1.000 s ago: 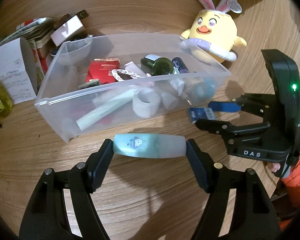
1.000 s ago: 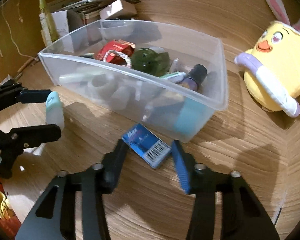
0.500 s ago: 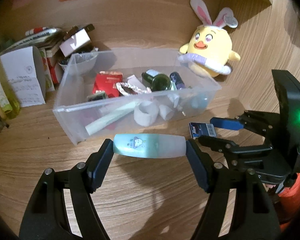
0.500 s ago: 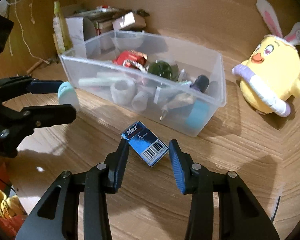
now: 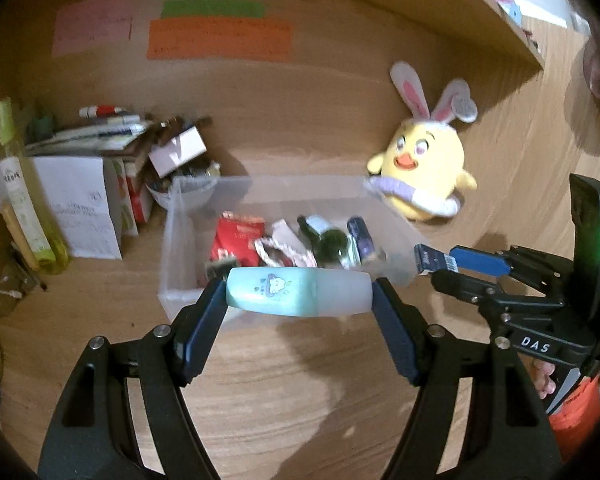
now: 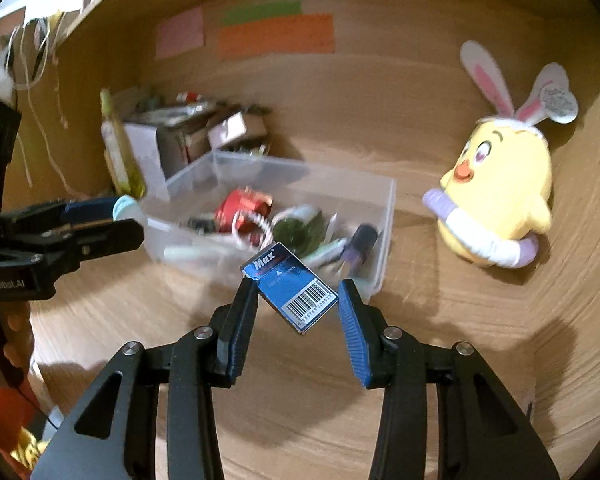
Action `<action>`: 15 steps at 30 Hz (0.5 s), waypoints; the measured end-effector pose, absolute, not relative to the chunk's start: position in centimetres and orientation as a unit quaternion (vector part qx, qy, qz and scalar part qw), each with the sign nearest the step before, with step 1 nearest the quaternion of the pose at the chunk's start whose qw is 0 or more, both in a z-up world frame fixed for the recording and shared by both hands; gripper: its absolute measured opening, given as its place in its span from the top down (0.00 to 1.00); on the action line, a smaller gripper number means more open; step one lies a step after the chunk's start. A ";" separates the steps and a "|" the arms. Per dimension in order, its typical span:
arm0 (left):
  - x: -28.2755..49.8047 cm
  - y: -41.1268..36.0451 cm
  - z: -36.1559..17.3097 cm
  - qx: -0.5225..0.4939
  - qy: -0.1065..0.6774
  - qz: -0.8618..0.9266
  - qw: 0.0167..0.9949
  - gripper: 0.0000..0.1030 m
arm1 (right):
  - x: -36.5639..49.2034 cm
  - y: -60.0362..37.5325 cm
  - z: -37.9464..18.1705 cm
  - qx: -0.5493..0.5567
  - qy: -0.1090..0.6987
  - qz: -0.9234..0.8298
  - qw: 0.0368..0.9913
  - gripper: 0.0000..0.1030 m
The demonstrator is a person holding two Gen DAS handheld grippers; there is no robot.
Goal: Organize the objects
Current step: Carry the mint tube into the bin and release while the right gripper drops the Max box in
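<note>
My left gripper (image 5: 299,294) is shut on a pale green and white tube (image 5: 296,291), held crosswise above the desk in front of the clear plastic bin (image 5: 168,280). My right gripper (image 6: 296,294) is shut on a small blue "Max" box (image 6: 290,287) with a barcode, lifted in front of the bin (image 6: 386,216). The bin holds a red packet (image 5: 238,236), a dark green bottle (image 5: 324,238), a dark tube and other small items. The right gripper (image 5: 444,268) also shows in the left wrist view, and the left gripper (image 6: 116,216) in the right wrist view.
A yellow chick plush with bunny ears (image 5: 420,172) sits to the right of the bin. A pile of boxes, papers and pens (image 5: 100,168) and a yellow-green bottle (image 5: 24,200) stand at the left. Sticky notes (image 5: 220,38) hang on the back wall.
Both grippers have risen and pulled back from the bin. The blue box has left the desk in the right gripper. The tube stays in the left gripper.
</note>
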State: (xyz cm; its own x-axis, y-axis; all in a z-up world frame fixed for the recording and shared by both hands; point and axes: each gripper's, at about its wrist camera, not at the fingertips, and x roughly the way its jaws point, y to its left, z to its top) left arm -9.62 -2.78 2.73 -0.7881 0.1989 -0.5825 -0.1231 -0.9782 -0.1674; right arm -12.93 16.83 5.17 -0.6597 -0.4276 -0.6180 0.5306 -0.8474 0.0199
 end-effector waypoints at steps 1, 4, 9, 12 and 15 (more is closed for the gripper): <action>-9.8 -2.9 3.0 -0.311 -0.062 0.945 0.084 0.29 | -13.2 16.9 5.6 0.313 0.076 -0.910 0.263 0.63; -10.4 -3.3 3.7 -0.301 -0.063 0.949 0.077 0.29 | -14.2 17.0 6.5 0.305 0.061 -0.914 0.260 0.63; -12.1 -3.7 4.5 -0.294 -0.062 0.951 0.066 0.29 | -15.6 16.6 7.6 0.293 0.047 -0.919 0.259 0.63; -13.2 -3.9 4.5 -0.298 -0.062 0.951 0.061 0.29 | -16.7 16.0 7.9 0.291 0.046 -0.920 0.258 0.63; -14.5 -4.1 4.0 -0.310 -0.063 0.947 0.059 0.29 | -17.7 15.4 7.7 0.297 0.047 -0.919 0.256 0.63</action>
State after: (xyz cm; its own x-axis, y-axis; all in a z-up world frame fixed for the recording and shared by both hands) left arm -14.52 -4.05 4.00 -0.8015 0.1499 -0.5789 -0.0721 -0.9852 -0.1552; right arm -17.73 15.37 7.75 -0.6922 -0.4420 -0.5705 0.4984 -0.8645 0.0651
